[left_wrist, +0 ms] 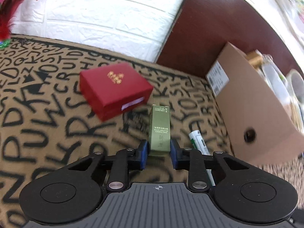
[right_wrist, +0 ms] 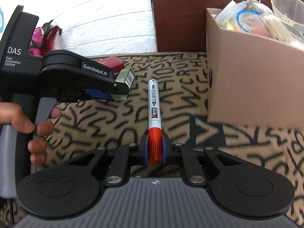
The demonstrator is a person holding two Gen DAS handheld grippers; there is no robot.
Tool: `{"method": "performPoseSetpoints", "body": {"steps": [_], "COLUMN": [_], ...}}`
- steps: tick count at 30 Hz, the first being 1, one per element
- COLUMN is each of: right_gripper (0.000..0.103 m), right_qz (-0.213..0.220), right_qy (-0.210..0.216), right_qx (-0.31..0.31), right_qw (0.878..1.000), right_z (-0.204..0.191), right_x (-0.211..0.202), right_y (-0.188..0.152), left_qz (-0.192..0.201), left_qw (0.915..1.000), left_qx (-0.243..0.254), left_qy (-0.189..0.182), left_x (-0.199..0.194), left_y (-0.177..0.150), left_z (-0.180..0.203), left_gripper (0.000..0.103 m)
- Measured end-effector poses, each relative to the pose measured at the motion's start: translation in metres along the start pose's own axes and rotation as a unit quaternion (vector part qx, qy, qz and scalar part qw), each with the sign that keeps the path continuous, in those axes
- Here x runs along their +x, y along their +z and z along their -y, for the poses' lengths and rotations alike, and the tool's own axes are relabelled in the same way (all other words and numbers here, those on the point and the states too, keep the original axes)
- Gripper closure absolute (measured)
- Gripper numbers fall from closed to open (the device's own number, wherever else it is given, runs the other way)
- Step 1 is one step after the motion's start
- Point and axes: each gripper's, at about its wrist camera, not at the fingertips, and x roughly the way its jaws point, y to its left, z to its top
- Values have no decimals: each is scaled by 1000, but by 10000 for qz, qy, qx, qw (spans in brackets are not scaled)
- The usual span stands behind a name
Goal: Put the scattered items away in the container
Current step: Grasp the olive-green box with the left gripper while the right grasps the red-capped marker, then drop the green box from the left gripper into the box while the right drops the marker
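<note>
Beside the cardboard box (right_wrist: 252,79), right claw (right_wrist: 154,148) grips marker (right_wrist: 154,102)

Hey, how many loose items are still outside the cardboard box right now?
3. The green carton is held in the left gripper, the red-capped marker in the right gripper, and the red gift box lies on the lettered cloth. Others may be out of view.

Letter-print cloth (left_wrist: 47,114), white brick wall (left_wrist: 106,13), red feathers (left_wrist: 11,5)

One red box (left_wrist: 114,89), one green carton (left_wrist: 159,131), one marker (right_wrist: 154,112) and one cardboard box (right_wrist: 252,87) were counted.
</note>
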Motion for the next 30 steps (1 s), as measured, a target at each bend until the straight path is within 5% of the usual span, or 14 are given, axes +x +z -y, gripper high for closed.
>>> {"method": "performPoseSetpoints", "body": {"steps": [4,6,10,14,17,20,22,24,27,30], "right_gripper": [86,86,85,82,82,82,82,82,85,86], "right_qz": [-121,-181,-181,-179,-210,-188,-194,-179,-195,-208], "right_qy": [72,103,24,-2,-1,58,65,59,45,87], "right_qx": [-43,-57,-176,-343,-320,-221,-181,-169,-185,-265], "right_qw": [9999,9998,9997,9993,9993,9996,9996,9997,9996,9994], "right_z": [0,0,-4,-8,-8,-5,-4,-5,-5,-8], "right_x": [-18,-24,-20,-9,1,8,12,15,13,4], "right_y": [-13,-15,-7,3,6,9,12,14,12,4], "left_qz": [-404,-447,-224,-307,-359,-421,-363,-330,-446,-332], "left_qw": [9983,9980,9983,9964,9947,9950,9953,9945,9924,9938], "left_qx": [382,431,526,784,947,902,896,981,1139,1058], "left_qy": [-188,-113,98,138,193,93,98,140,118,129], "left_x": [-21,-25,-20,-6,-7,-9,-7,-6,-9,-11], "left_y": [-15,-17,-12,-14,-17,-17,-19,-21,-24,-31], "left_z": [-1,1,11,20,21,19,20,24,30,29], "left_gripper": [79,60,40,45,80,80,61,60,75,67]}}
